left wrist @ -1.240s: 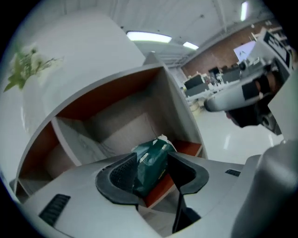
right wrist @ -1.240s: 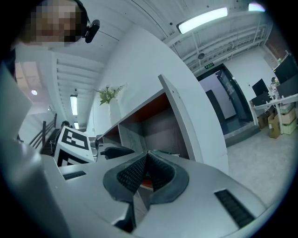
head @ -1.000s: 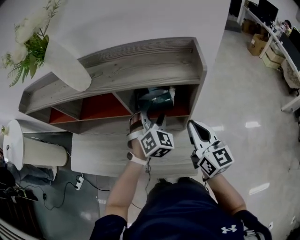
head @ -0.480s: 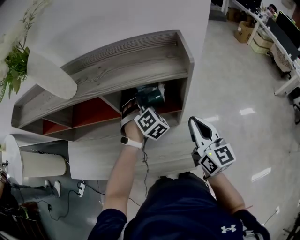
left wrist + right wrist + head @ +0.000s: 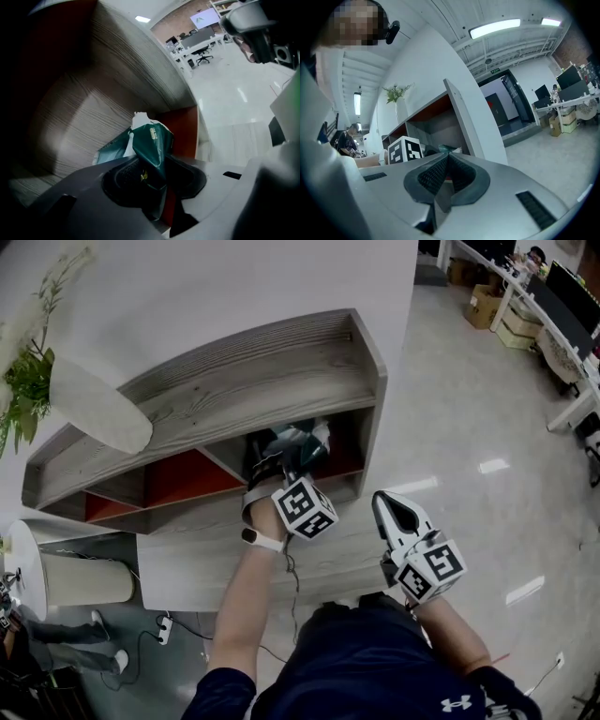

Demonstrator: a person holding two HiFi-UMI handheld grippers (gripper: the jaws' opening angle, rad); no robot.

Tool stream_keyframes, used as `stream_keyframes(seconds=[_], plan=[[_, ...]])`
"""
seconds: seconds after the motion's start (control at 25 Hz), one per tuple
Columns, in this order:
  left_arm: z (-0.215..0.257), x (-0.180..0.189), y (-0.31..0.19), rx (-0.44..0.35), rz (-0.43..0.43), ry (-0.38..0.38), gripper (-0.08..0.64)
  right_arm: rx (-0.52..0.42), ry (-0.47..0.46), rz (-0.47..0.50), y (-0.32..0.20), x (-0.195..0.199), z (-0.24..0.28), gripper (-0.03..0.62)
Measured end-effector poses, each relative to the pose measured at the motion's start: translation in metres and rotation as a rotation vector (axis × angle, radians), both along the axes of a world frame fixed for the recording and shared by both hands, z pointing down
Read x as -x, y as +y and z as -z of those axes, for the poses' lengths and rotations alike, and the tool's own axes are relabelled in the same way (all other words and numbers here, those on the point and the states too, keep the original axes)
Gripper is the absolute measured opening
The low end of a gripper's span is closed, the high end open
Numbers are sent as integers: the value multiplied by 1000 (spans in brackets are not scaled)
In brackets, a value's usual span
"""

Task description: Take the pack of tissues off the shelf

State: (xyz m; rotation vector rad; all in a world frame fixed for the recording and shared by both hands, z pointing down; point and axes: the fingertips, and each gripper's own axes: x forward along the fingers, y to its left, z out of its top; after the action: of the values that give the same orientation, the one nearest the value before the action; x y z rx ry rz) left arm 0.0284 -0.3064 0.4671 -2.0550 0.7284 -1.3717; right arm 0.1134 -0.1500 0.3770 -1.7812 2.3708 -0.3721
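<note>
Reaching into the end compartment at the right of the shelf in the head view, the left gripper has its 2 jaws closing on the pack of tissues. In the left gripper view the dark green pack of tissues stands between the jaws of the left gripper, and both pads press on its wrapper, which is crumpled and pinched narrow at the grip. A white tissue sticks out of the far end of the pack. The pack is inside the compartment, near the grey wood side wall and in front of the red back panel. Whether the pack rests on the compartment floor cannot be told.

The right gripper is held outside the shelf, in front of it and well apart from the pack. In the right gripper view the jaws of the right gripper are together at the tips with nothing between them.

A white vase with a green plant stands on top of the shelf at its left end. The marker cube of the left gripper sits just outside the compartment opening
</note>
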Motion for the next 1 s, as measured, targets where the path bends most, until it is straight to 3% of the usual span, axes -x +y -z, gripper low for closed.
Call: stream_keyframes(seconds=[0.28, 0.48, 0.76, 1.0], plan=[[4, -2, 13, -23, -61, -14, 117, 23, -16, 21, -2, 5, -12, 12], [14, -7, 23, -47, -78, 48, 109, 22, -19, 20, -4, 3, -11, 12], [30, -7, 36, -104, -111, 42, 109, 28, -35, 27, -5, 2, -10, 12], [43, -9, 62, -95, -150, 64, 109, 30, -40, 33, -7, 1, -7, 12]])
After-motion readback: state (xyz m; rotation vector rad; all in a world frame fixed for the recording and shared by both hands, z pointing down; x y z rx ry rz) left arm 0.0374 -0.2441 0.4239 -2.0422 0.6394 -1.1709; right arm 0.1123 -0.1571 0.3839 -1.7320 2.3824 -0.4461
